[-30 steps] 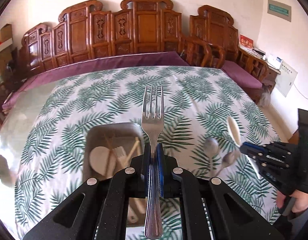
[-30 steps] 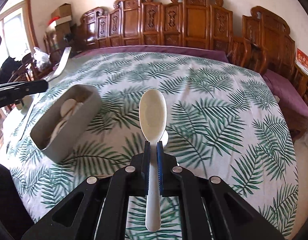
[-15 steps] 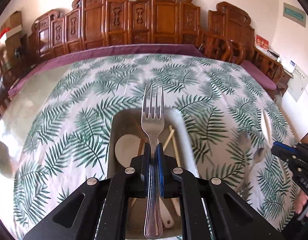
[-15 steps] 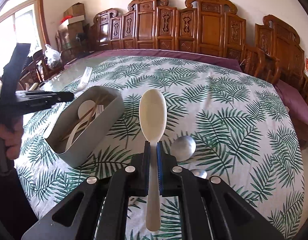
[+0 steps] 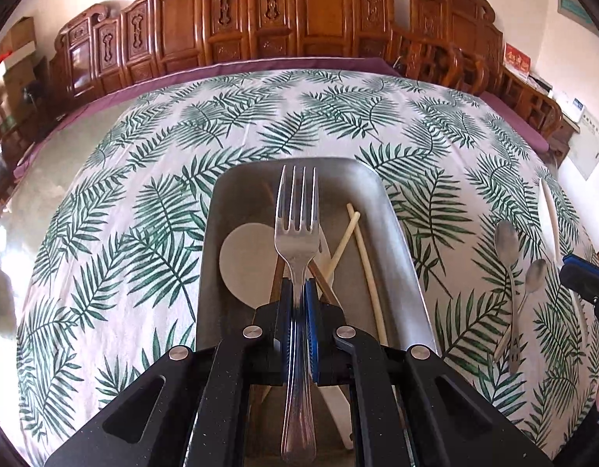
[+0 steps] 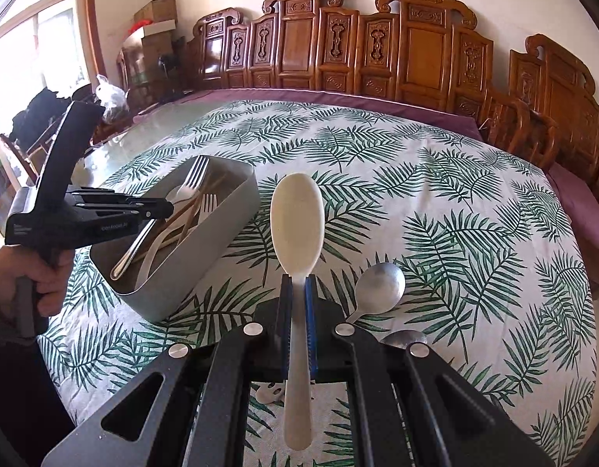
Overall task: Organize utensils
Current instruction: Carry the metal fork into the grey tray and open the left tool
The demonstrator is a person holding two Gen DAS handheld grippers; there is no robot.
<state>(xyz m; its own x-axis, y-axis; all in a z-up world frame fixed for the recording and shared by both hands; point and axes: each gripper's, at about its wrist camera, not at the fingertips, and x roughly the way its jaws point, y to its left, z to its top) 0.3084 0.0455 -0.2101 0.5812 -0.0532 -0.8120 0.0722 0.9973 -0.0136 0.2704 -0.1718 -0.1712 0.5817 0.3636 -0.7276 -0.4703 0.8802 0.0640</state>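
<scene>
My left gripper (image 5: 299,292) is shut on a metal fork (image 5: 296,229) and holds it over the grey utensil box (image 5: 392,233). The box holds a white spoon (image 5: 241,262), chopsticks (image 5: 367,268) and other utensils. In the right wrist view the left gripper (image 6: 165,208) with the fork (image 6: 192,183) hangs over the box (image 6: 206,257). My right gripper (image 6: 298,284) is shut on a white plastic spoon (image 6: 297,222), held above the tablecloth to the right of the box.
Two metal spoons (image 5: 507,241) lie on the leaf-print cloth (image 5: 143,210) right of the box; one shows in the right wrist view (image 6: 379,284). A white utensil (image 5: 548,210) lies further right. Carved wooden chairs (image 6: 377,54) line the table's far side.
My left gripper has carried the fork from left of the box to directly above it and lower. My right gripper with the white spoon has drifted slightly toward the box.
</scene>
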